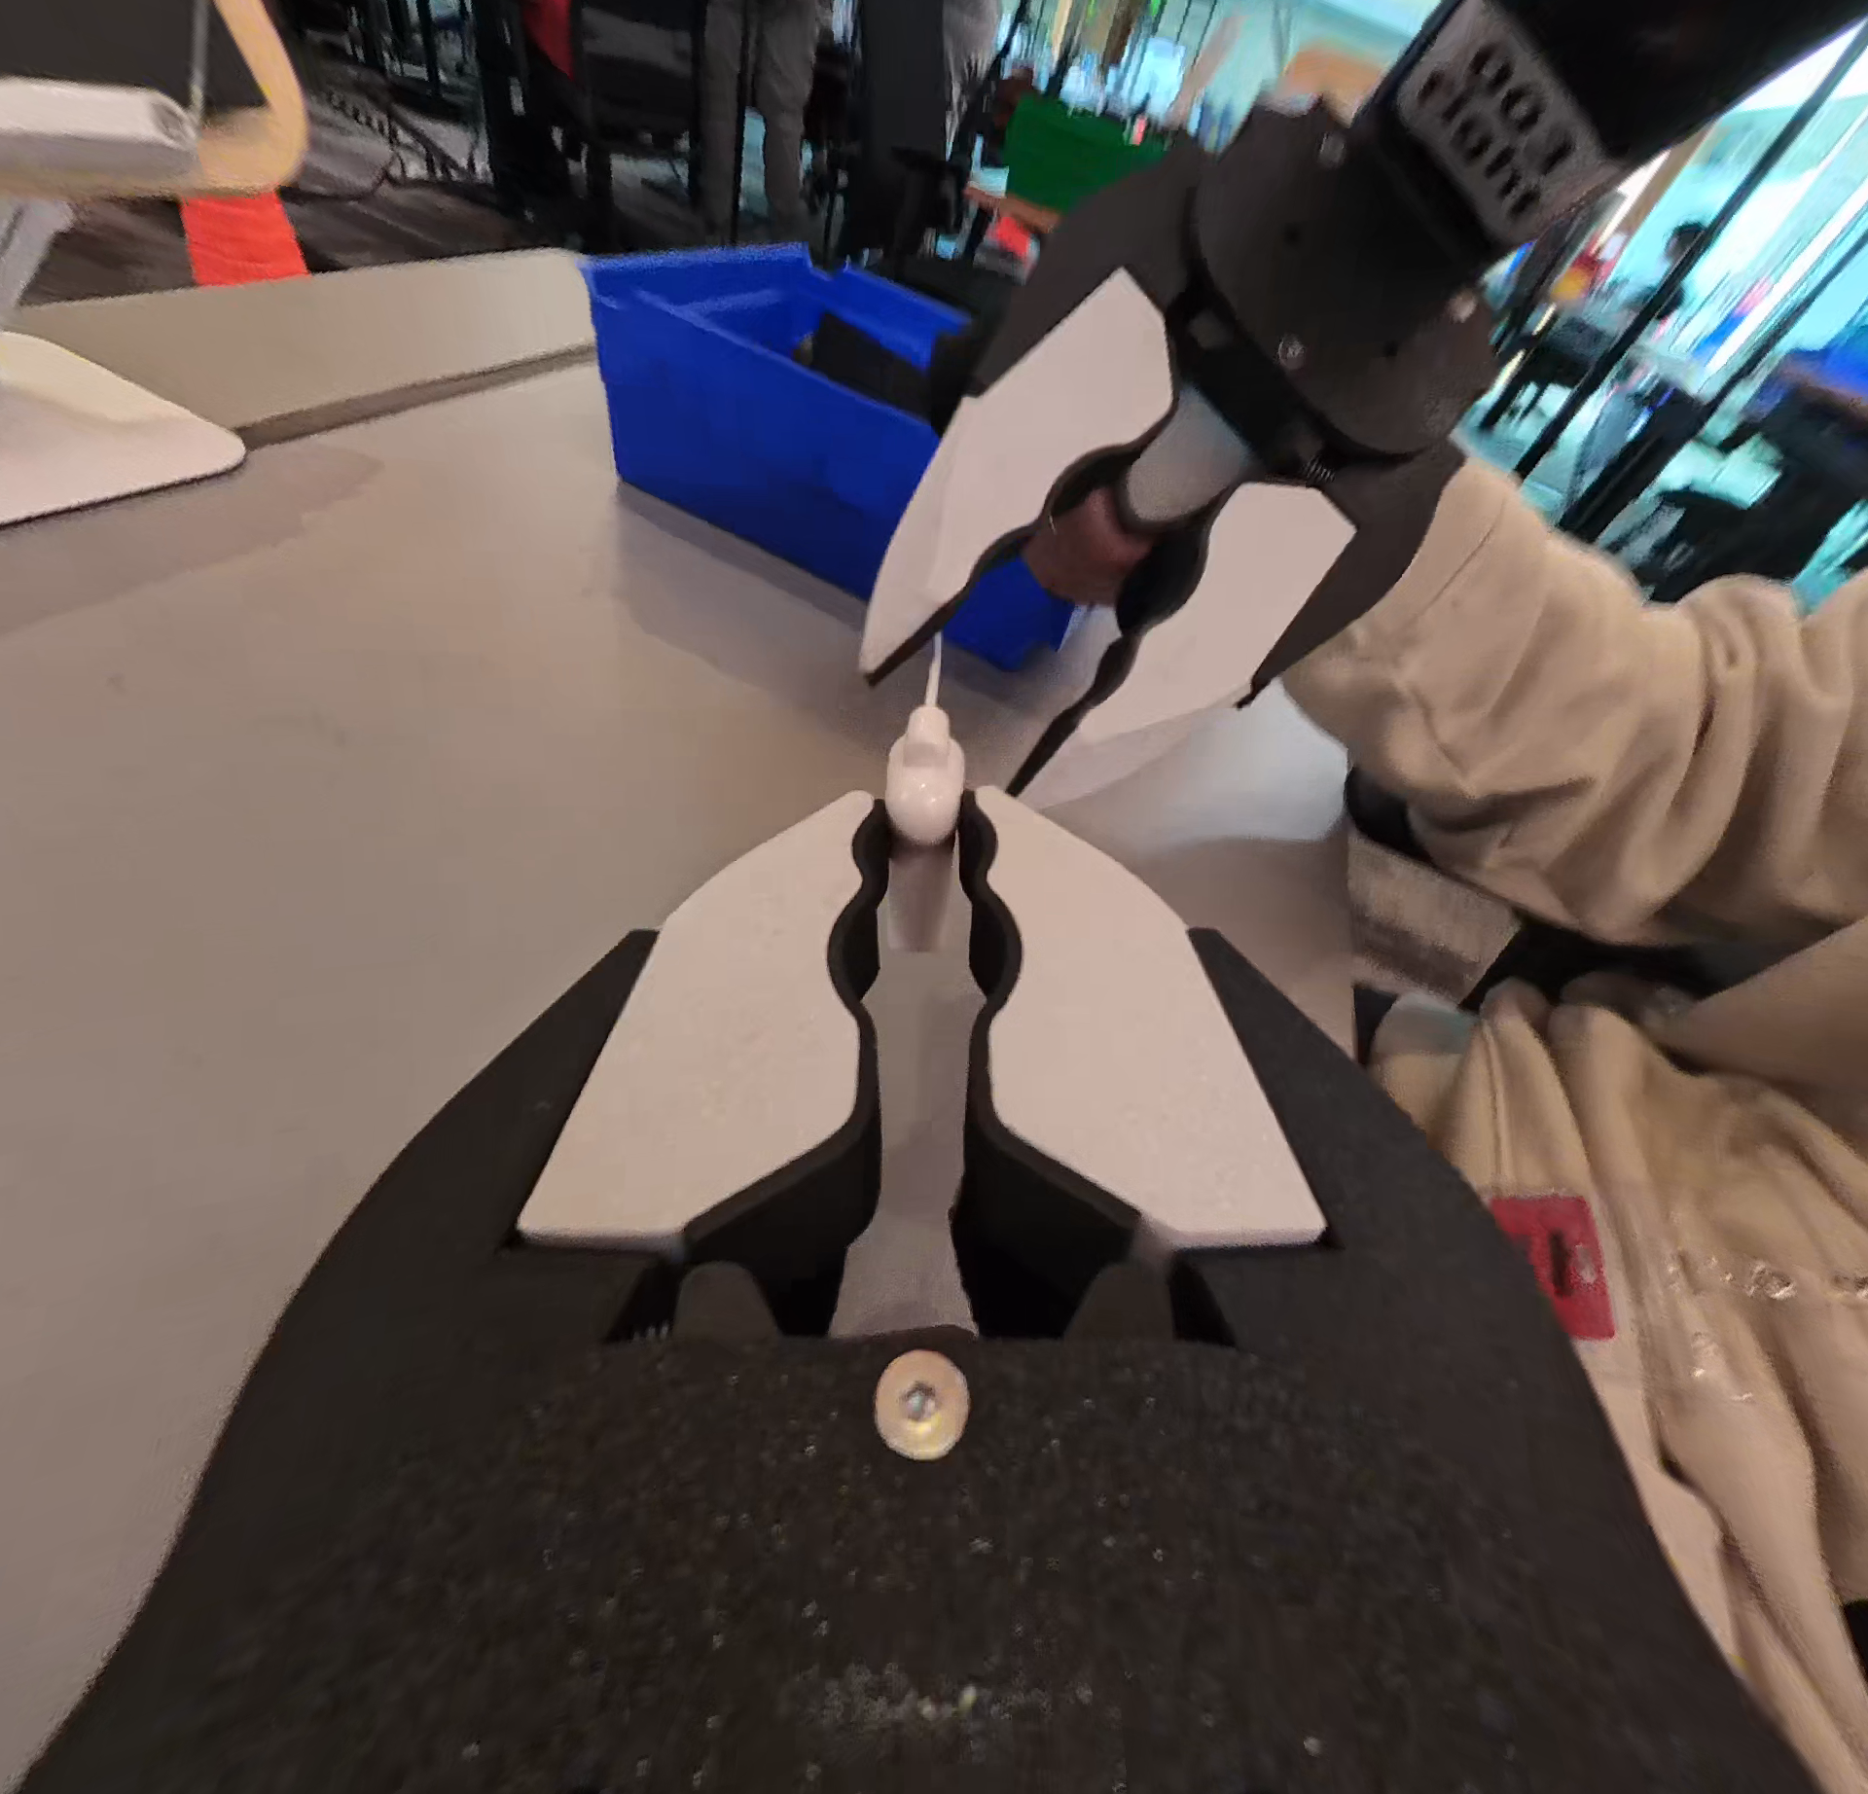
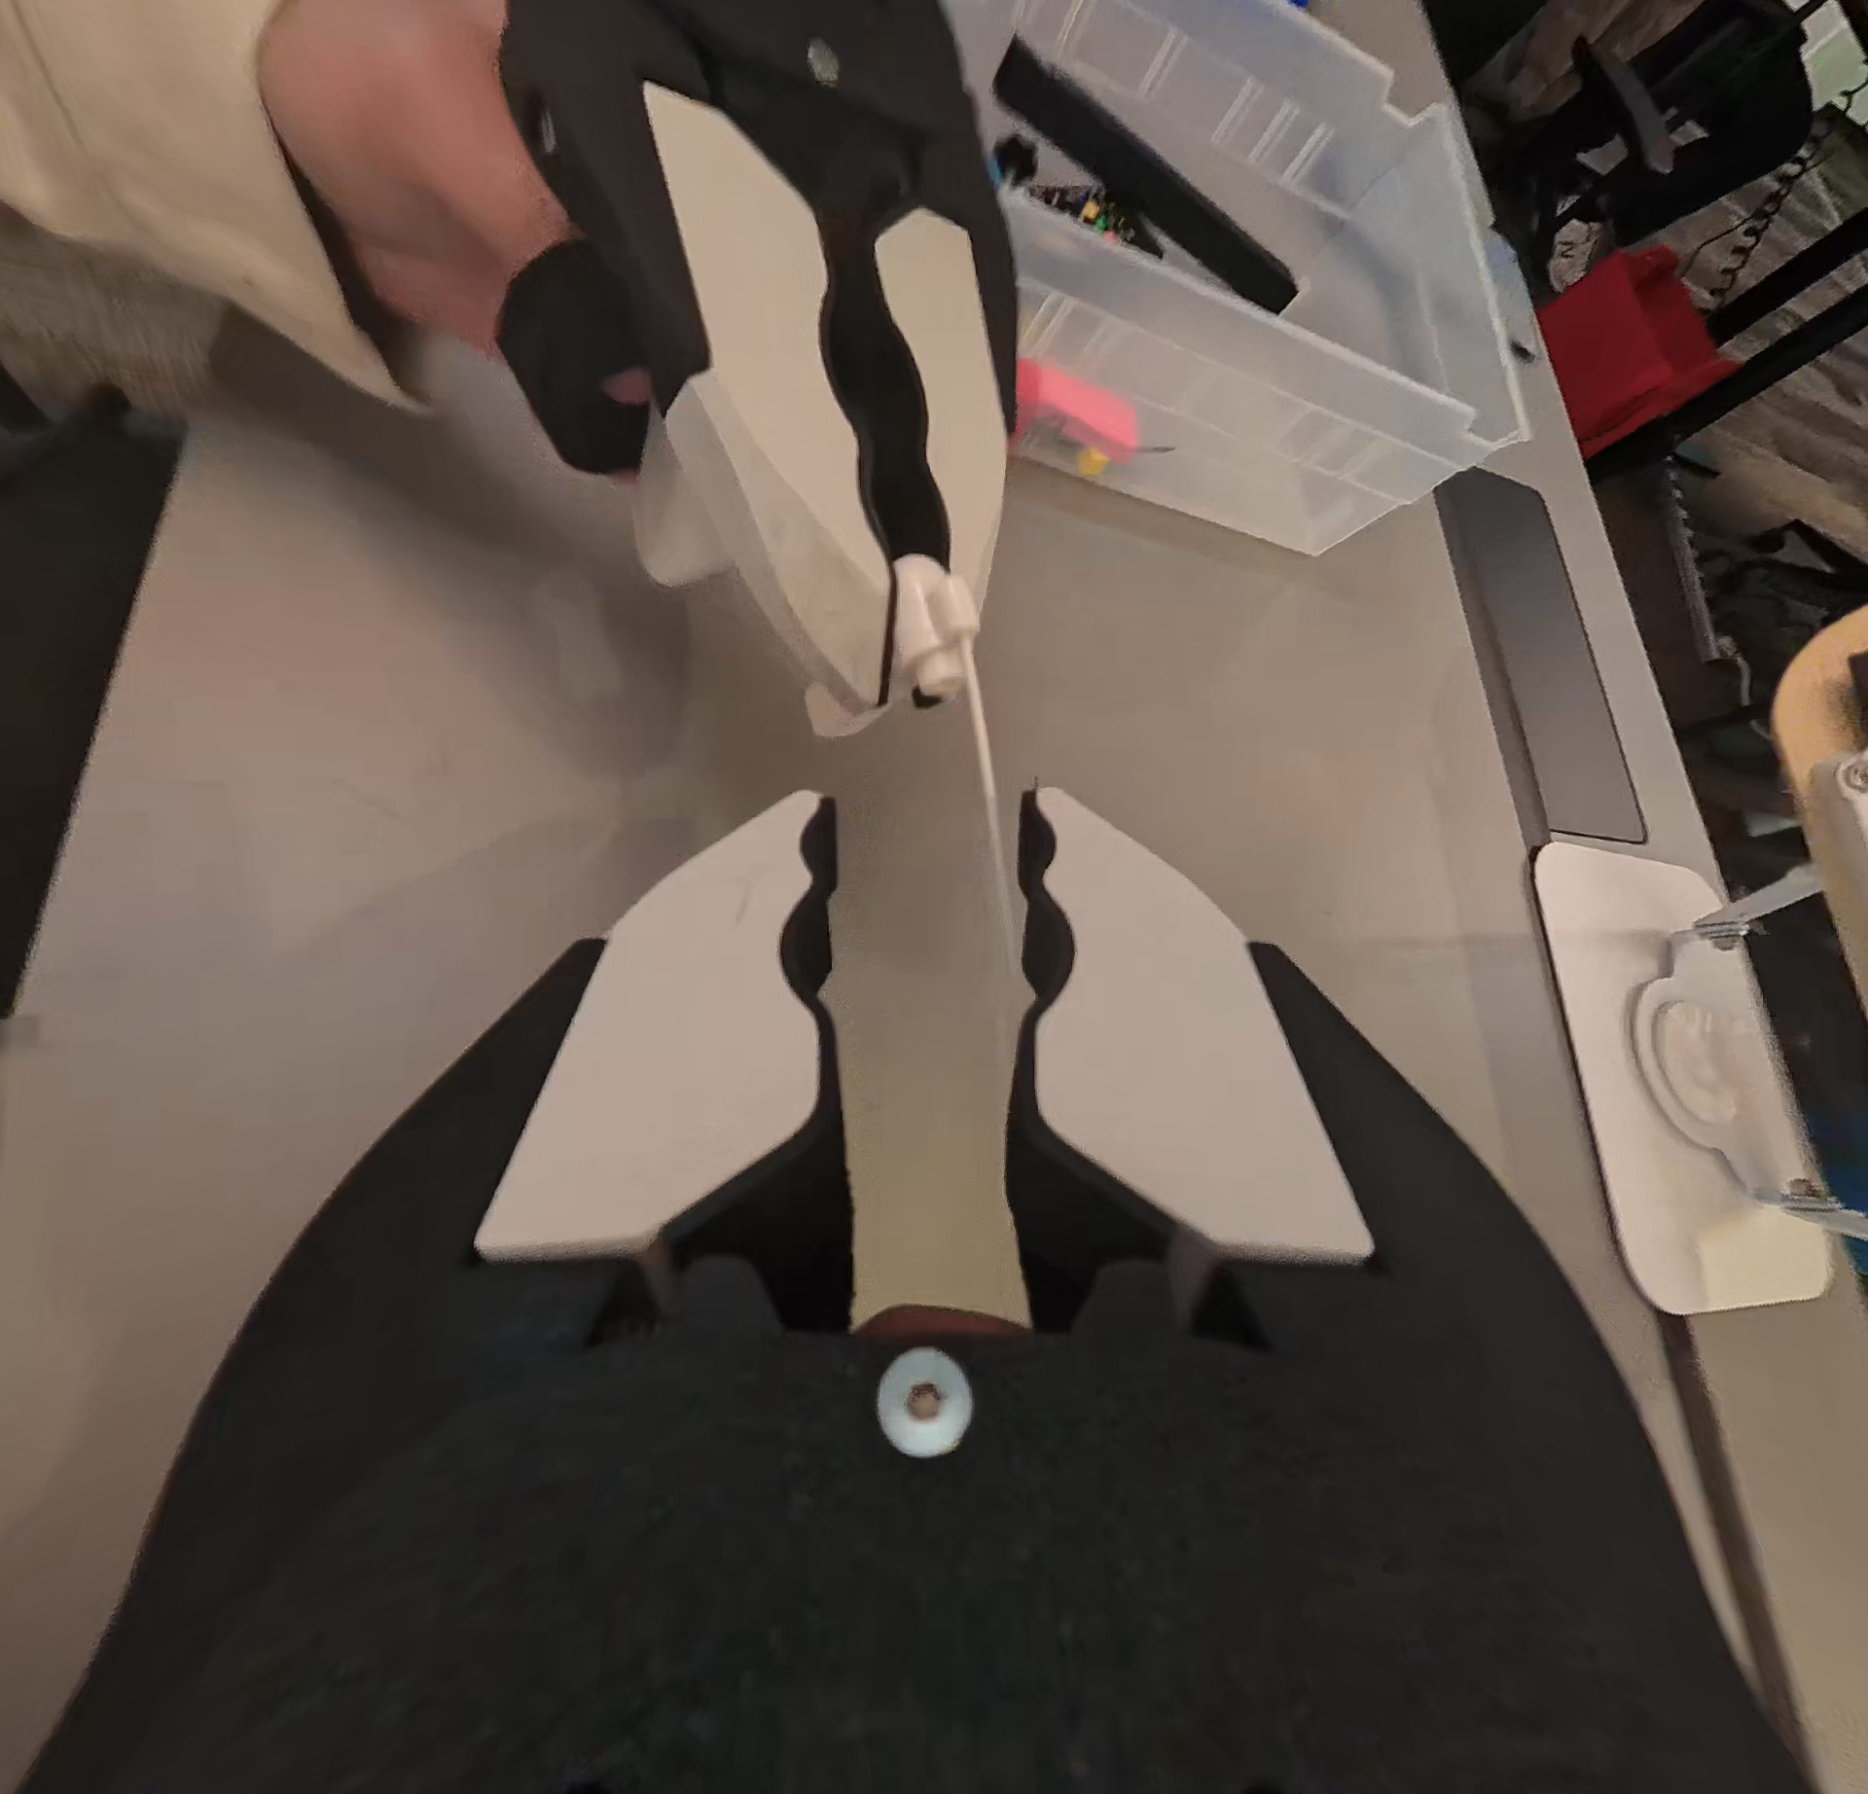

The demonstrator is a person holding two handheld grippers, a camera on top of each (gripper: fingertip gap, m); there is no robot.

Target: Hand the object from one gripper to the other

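A small white plastic piece (image 1: 922, 785) with a thin white stem sits between the tips of my left gripper (image 1: 920, 811), which is shut on its thick end. The stem points away toward my right gripper (image 1: 960, 725), which hangs tilted above the grey table (image 1: 404, 735) with its jaws apart. In the right wrist view my right gripper (image 2: 928, 805) is open. The stem (image 2: 989, 795) runs into the gap between its fingers, close to the right finger. The left gripper (image 2: 890, 694) comes in from above, holding the piece's head (image 2: 935, 624).
A blue bin (image 1: 748, 411) stands on the table behind the grippers. A clear plastic bin (image 2: 1264, 330) with small items stands at the back right. A white stand base (image 2: 1668, 1088) lies at the table's right edge. Cream sleeves (image 1: 1567, 735) of the person hold the grippers. My two grippers' fingertips are within a few centimetres of each other.
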